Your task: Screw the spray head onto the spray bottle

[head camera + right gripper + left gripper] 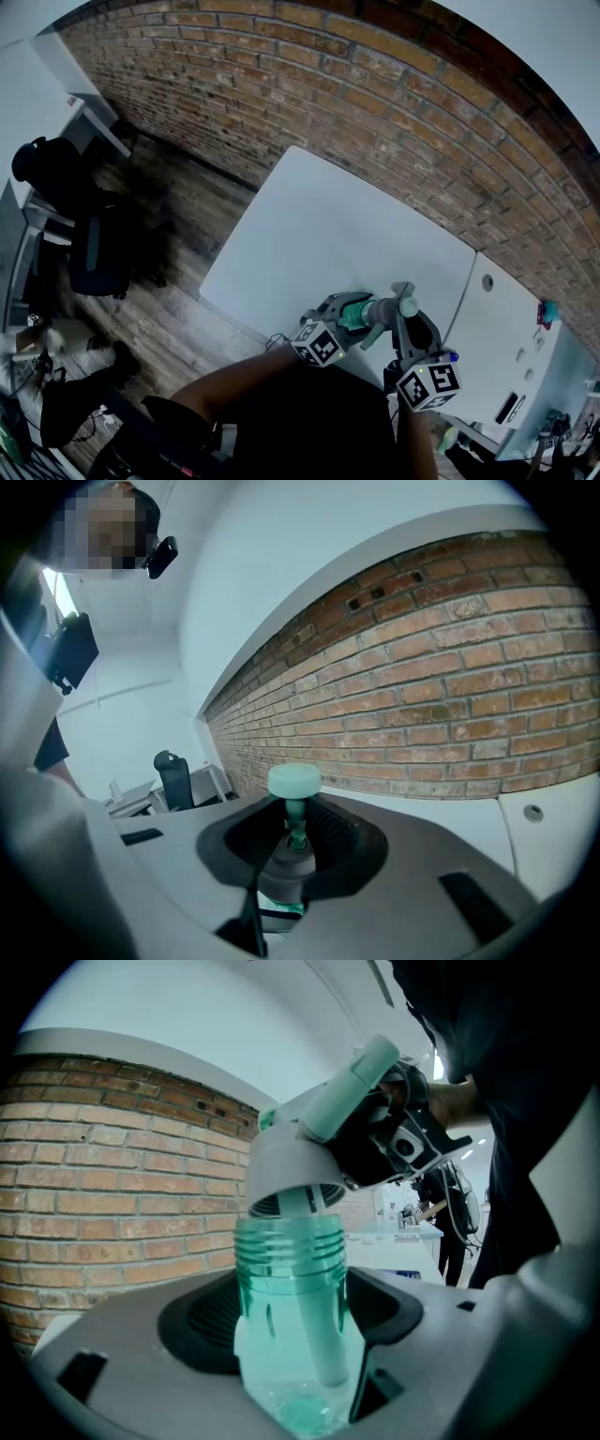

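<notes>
Alignment matters: left gripper (292, 1358) clamps the spray bottle (289, 1274), right gripper (289, 860) the spray head (302, 1143) at its twelve o'clock; seat it squarely before twisting.

Translucent teal spray bottle (281, 1269), grey spray head (286, 1162) with mint nozzle (352, 1087), red-brown brick wall (394, 103), white table (328, 234)

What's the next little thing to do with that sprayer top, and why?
Probably lower the grey spray head straight down until its collar meets the threaded neck of the see-through teal bottle: its white tube is already inside, but the collar hangs tilted just above the threads.
</notes>
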The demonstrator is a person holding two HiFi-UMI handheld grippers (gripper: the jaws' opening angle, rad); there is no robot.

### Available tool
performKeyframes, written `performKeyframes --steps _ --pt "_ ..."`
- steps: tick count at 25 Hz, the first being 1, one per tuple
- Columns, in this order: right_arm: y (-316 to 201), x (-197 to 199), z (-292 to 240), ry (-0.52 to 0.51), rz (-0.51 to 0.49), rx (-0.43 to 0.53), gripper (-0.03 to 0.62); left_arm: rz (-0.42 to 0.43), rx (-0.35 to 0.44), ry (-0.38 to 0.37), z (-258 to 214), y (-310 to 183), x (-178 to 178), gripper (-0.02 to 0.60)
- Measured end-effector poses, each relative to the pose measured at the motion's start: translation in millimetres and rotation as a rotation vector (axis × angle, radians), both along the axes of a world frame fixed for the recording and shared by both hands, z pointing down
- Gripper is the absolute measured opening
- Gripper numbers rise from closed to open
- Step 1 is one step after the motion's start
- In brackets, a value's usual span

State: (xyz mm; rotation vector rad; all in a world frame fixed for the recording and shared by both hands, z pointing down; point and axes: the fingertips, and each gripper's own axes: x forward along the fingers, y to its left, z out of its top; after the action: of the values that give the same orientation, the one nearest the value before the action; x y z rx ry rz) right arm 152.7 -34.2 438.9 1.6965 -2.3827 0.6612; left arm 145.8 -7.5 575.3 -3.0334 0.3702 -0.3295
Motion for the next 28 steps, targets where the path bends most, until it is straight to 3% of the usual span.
performKeyframes --steps 28 --pt "-6.2 -5.4 -4.4 0.030 0.004 0.037 0.067 -0.007 -0.003 0.009 -2.4 -0.4 -0.6 0.324"
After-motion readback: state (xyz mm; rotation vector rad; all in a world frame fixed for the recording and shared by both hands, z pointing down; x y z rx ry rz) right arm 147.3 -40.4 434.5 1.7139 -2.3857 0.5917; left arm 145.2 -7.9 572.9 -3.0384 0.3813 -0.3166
